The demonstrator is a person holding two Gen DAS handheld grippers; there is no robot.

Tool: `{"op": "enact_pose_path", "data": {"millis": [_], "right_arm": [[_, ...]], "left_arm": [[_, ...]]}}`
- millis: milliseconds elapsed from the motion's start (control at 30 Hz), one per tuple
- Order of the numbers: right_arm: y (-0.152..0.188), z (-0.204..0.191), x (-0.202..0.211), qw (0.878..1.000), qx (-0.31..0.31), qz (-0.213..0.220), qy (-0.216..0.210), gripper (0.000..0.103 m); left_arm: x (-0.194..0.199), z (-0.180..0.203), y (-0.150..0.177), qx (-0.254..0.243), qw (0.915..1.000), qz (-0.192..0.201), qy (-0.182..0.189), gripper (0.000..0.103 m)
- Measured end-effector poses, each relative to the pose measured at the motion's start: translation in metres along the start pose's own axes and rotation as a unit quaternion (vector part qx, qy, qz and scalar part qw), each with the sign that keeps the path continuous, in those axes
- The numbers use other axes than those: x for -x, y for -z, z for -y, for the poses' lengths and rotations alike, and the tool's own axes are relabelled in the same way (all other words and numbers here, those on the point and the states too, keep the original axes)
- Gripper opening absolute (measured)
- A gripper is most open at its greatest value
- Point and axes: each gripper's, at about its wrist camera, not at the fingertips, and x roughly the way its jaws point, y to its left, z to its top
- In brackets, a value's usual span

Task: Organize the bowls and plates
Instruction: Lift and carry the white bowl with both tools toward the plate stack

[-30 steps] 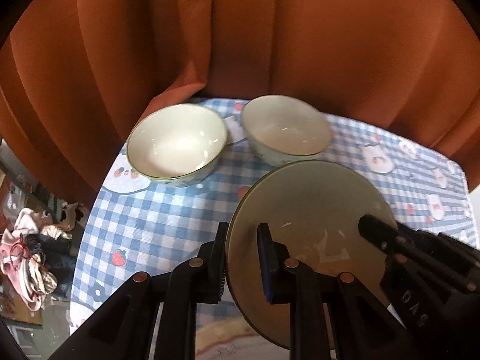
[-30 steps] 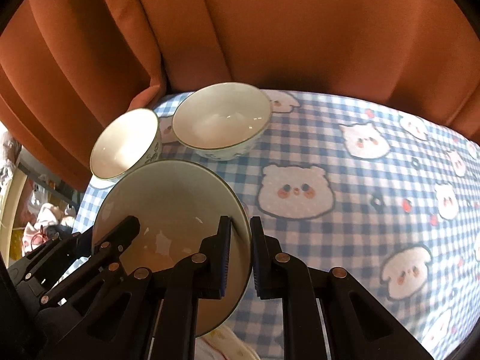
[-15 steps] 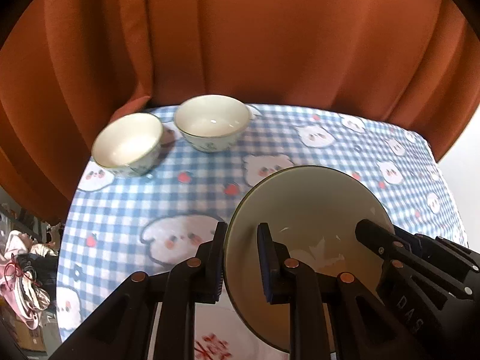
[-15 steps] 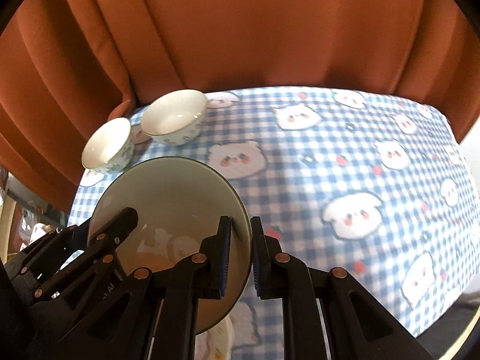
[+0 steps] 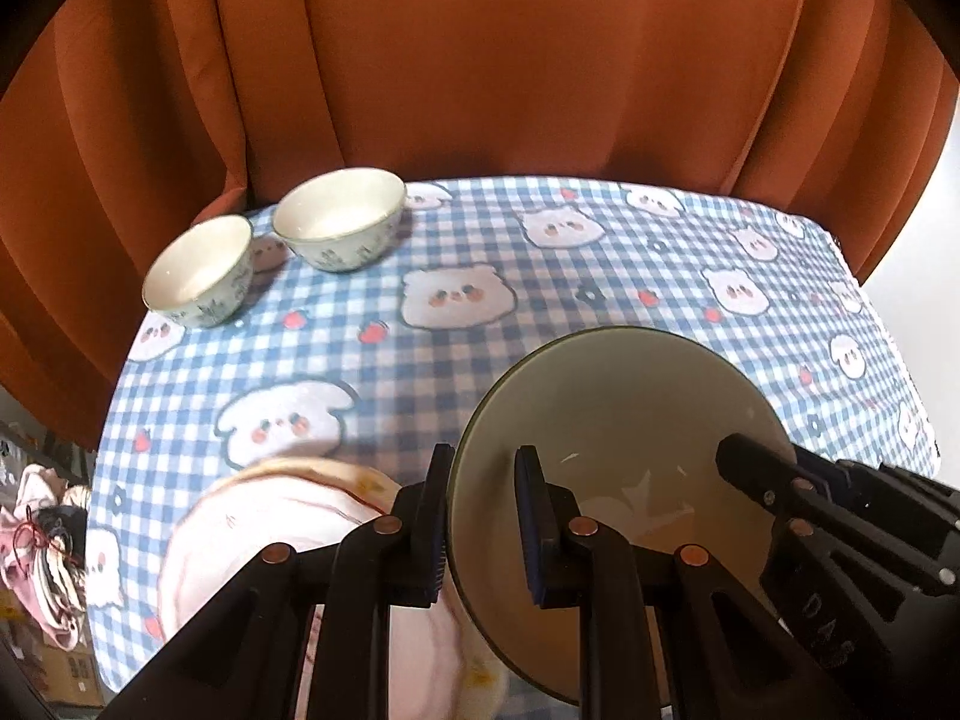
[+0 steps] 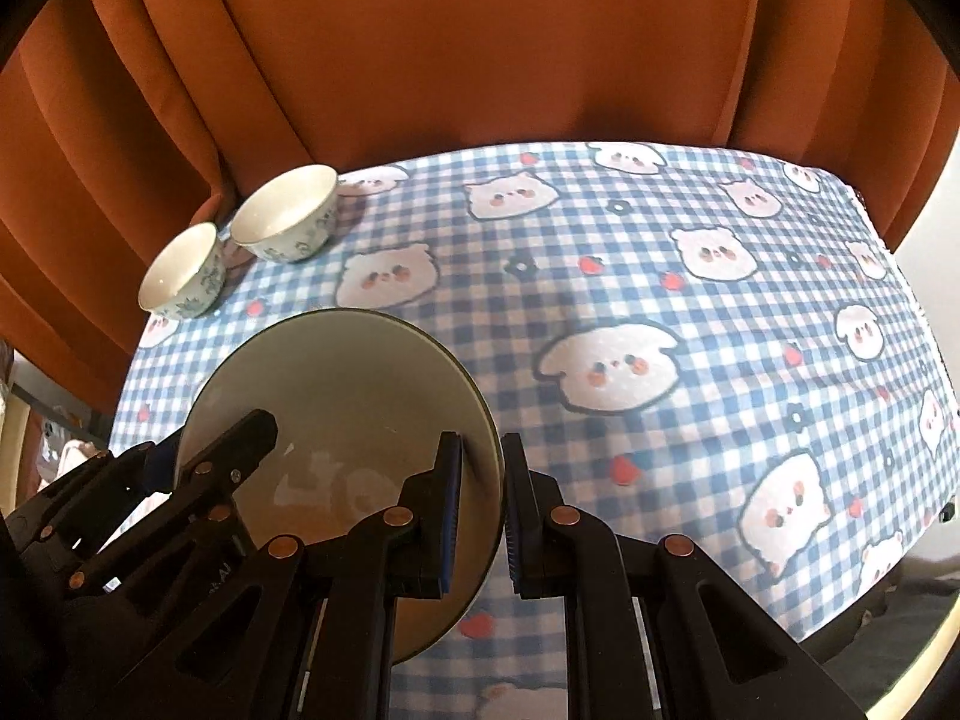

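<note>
Here, above the checked tablecloth (image 5: 540, 312), the left gripper (image 5: 480, 516) and right gripper (image 6: 483, 510), both angled downward, each clamp opposite rims of one cream, dark-edged large bowl (image 5: 618, 420), held off the cloth, tilted.

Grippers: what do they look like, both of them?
Left gripper and right gripper match: black angular linkage arms with copper-coloured round pivot pins, and flat fingers faced with blue ribbed pads. Raised lettering shows on the right one's body. No cables or sleeves visible.
</note>
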Motion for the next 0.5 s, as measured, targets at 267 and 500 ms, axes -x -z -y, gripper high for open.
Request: {"op": "enact_pose_path", "data": {"millis": [267, 500], "right_arm": [[0.016, 0.036, -0.009, 1.0, 0.021, -0.016, -0.007, 0.016], [0.028, 0.052, -0.024, 0.998, 0.049, -0.036, -0.016, 0.016]], "left_arm": [[-0.021, 0.032, 0.03, 0.022, 0.9991, -0.033, -0.012, 0.016], [-0.036, 0.046, 0.05, 0.048, 0.997, -0.054, -0.027, 0.016]]}}
